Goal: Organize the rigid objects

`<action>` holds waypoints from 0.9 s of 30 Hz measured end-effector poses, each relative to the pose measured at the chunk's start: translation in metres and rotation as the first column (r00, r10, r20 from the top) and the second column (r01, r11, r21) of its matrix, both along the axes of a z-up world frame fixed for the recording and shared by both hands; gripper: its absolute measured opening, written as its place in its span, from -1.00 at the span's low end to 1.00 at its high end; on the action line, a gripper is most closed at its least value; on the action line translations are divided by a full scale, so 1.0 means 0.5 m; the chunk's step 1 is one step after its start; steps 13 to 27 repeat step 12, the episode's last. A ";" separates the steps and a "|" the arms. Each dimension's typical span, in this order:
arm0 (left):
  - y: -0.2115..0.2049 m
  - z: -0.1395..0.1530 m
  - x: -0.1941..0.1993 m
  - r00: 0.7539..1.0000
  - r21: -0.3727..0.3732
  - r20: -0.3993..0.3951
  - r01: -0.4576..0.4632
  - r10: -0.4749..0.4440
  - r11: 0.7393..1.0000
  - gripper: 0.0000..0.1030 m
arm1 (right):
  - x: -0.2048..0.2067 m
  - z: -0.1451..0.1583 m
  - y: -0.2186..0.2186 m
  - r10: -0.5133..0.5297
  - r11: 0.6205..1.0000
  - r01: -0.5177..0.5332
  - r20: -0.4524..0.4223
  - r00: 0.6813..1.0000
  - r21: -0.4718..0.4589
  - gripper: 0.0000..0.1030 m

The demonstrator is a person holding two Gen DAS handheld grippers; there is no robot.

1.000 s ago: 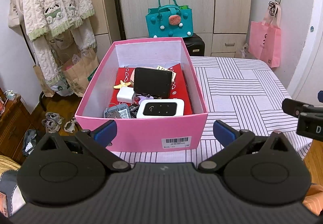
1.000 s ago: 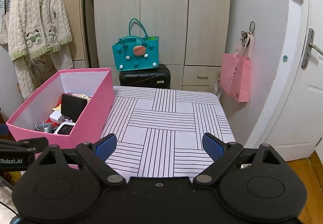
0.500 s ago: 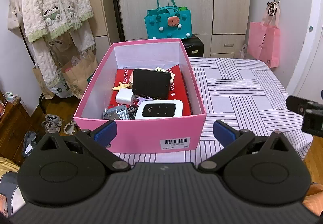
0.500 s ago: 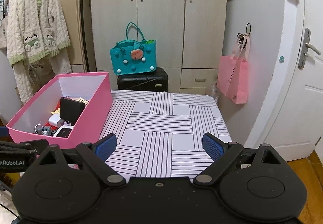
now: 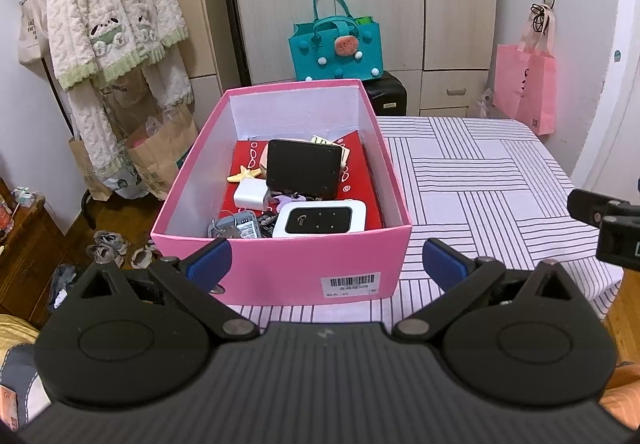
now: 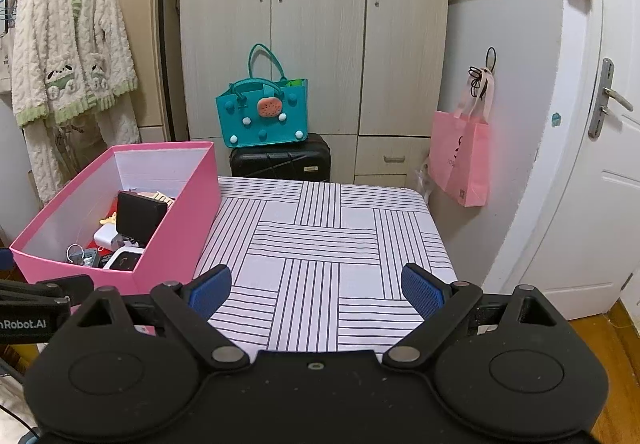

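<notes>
Over the last second both grippers have drawn back and risen slightly, so the pink box (image 5: pixel 280 268) on the table (image 6: pixel 320 244) looks smaller. The left gripper (image 5: pixel 326 262) and right gripper (image 6: pixel 316 290) hold nothing, jaws apart. The phone (image 5: pixel 320 222), black case (image 5: pixel 304 167) and charger (image 5: pixel 250 195) lie inside the box, suggesting sorting is finished or paused.

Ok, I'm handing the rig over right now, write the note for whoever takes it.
Left gripper: open, empty, facing the pink box from its near side.
Right gripper: open, empty, over the striped tablecloth.
In the box: white router, black case, white charger, keys, starfish, red packet.
Done: nothing visible loose on the table.
Left: arrangement inside the box looks jumbled; tidy if required.
</notes>
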State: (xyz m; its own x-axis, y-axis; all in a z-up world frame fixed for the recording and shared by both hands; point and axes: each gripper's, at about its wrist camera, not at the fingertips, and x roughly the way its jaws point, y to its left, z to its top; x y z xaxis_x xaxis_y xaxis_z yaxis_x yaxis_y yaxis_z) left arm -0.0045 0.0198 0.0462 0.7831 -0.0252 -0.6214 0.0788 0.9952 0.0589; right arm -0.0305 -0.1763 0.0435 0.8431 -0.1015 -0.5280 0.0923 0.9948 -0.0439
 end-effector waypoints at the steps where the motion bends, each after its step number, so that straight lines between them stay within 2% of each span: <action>1: 0.000 0.000 0.000 1.000 0.000 0.002 0.000 0.000 1.000 1.00 | 0.000 0.000 0.000 -0.001 1.000 0.001 0.001 1.000 0.000 0.83; 27: -0.001 -0.002 -0.001 1.000 0.012 0.002 0.002 -0.002 1.000 1.00 | 0.001 -0.002 -0.002 0.001 1.000 -0.001 -0.003 1.000 -0.001 0.83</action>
